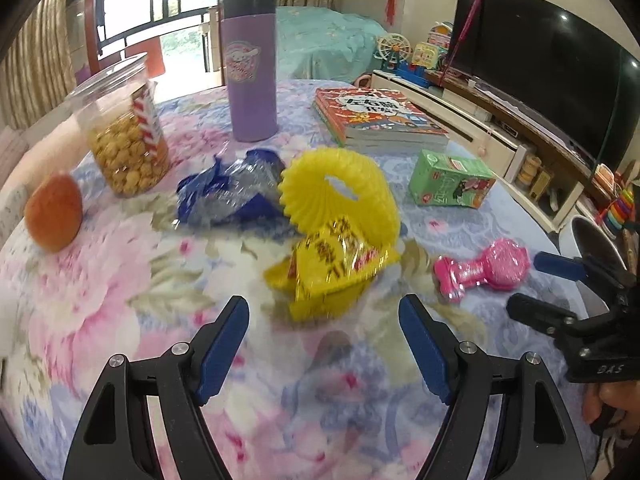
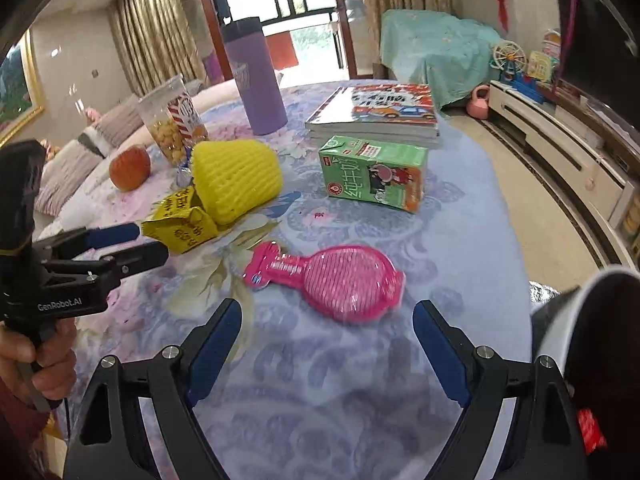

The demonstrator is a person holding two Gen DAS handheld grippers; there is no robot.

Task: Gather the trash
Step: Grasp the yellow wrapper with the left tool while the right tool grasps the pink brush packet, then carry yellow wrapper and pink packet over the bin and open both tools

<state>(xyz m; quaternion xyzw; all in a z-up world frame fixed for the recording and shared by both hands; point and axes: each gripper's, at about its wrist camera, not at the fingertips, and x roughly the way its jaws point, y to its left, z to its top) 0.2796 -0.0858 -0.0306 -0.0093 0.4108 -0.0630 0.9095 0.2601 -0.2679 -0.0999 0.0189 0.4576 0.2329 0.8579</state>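
Note:
A crumpled yellow snack wrapper (image 1: 334, 266) lies on the floral tablecloth just beyond my open, empty left gripper (image 1: 324, 314); it also shows in the right wrist view (image 2: 180, 226). Behind it lie a yellow foam fruit net (image 1: 340, 192) and a blue-silver wrapper (image 1: 232, 190). A green milk carton (image 1: 450, 182) lies to the right, also in the right wrist view (image 2: 374, 174). A pink plastic package (image 2: 332, 276) lies just ahead of my open, empty right gripper (image 2: 328, 316). The left gripper shows at the left of the right wrist view (image 2: 142, 242).
A purple tumbler (image 1: 250, 68), a clear jar of popcorn (image 1: 124, 136), an orange (image 1: 54, 212) and a stack of books (image 1: 378, 118) stand on the table (image 1: 120, 280). A white bin rim (image 2: 600, 300) is at the table's right edge. A TV (image 1: 552, 80) is beyond.

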